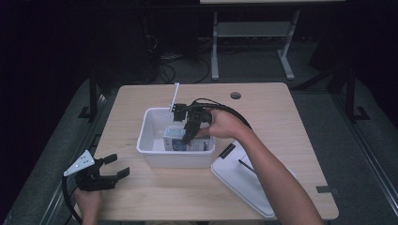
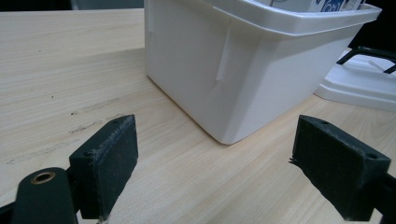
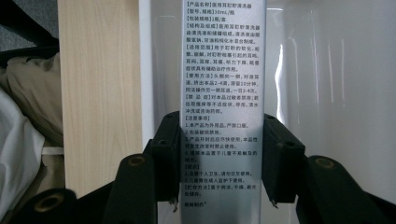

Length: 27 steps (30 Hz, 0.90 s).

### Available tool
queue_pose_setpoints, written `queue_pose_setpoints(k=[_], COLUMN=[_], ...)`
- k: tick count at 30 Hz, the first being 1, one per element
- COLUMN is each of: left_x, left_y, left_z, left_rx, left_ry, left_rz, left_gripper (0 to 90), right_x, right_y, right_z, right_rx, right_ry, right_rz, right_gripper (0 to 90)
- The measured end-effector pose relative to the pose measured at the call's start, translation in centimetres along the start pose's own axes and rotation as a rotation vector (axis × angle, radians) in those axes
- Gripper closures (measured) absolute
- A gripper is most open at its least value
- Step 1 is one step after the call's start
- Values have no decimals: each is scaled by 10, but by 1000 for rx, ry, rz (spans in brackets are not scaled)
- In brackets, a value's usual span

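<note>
My right gripper (image 1: 187,136) reaches down into a white, smooth-walled plastic bin (image 1: 151,152) at the middle of the pale wood-grain table (image 1: 281,112), its padded jaws clamped on a slim grey carton (image 3: 223,107) printed with dense black text. My left gripper (image 1: 109,169) rests at the table's near left corner, jaws spread wide and empty. The bin's flat white lid (image 1: 244,180) lies near the near right corner. The room beyond is dark.
</note>
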<state>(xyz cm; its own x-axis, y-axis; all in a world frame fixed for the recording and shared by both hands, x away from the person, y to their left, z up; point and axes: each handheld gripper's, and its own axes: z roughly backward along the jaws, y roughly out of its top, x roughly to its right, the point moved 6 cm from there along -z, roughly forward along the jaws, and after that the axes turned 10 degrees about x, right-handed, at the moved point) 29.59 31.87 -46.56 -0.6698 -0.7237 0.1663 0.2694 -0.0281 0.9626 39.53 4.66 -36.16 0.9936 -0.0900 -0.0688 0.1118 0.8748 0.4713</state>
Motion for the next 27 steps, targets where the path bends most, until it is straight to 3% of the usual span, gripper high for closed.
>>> queue_pose_setpoints(k=[27], left_x=[0], left_y=[0], left_z=[0], left_rx=[0], left_ry=[-1], left_rz=[-1], left_gripper=[134], right_x=[0], right_y=[-13], right_z=[-25], right_rx=[-34], right_ry=[23], right_rz=[2], right_gripper=[547])
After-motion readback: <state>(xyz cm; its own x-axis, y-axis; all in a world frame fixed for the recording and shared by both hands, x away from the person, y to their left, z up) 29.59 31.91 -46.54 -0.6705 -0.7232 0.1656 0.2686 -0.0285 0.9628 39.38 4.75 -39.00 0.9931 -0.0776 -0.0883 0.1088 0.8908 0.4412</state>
